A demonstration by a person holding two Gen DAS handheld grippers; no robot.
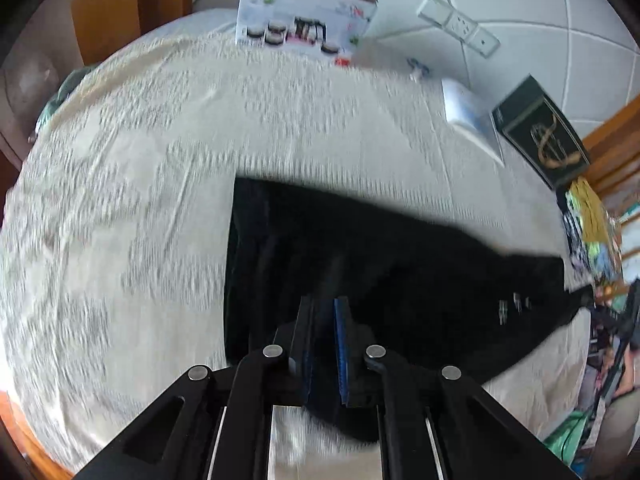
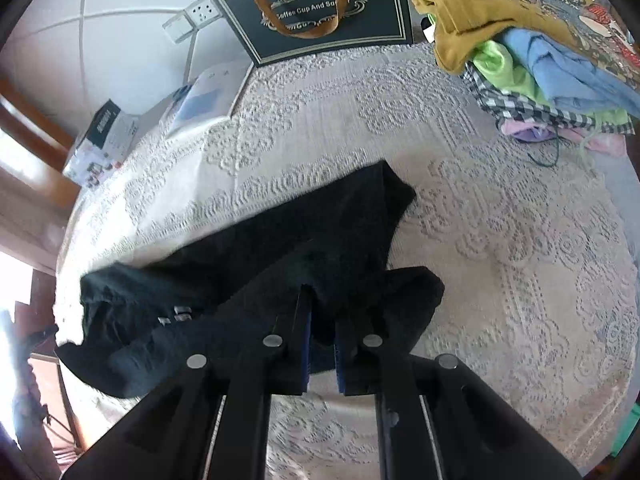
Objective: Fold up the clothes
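A black garment (image 1: 360,248) is held up over a table covered in white lace cloth (image 1: 140,200). My left gripper (image 1: 324,308) is shut on the black garment's near edge, cloth pinched between its blue pads. In the right wrist view the same black garment (image 2: 280,240) hangs in folds, small white print showing at its left. My right gripper (image 2: 322,312) is shut on a bunched part of it, the cloth draping over both fingers. The left wrist view is blurred by motion.
A pile of coloured clothes (image 2: 532,48) lies at the table's far right. A dark gift bag (image 2: 320,8), a white flat box (image 1: 472,116) and a printed glassware box (image 1: 304,12) stand along the tiled wall. Wooden furniture borders the table's left.
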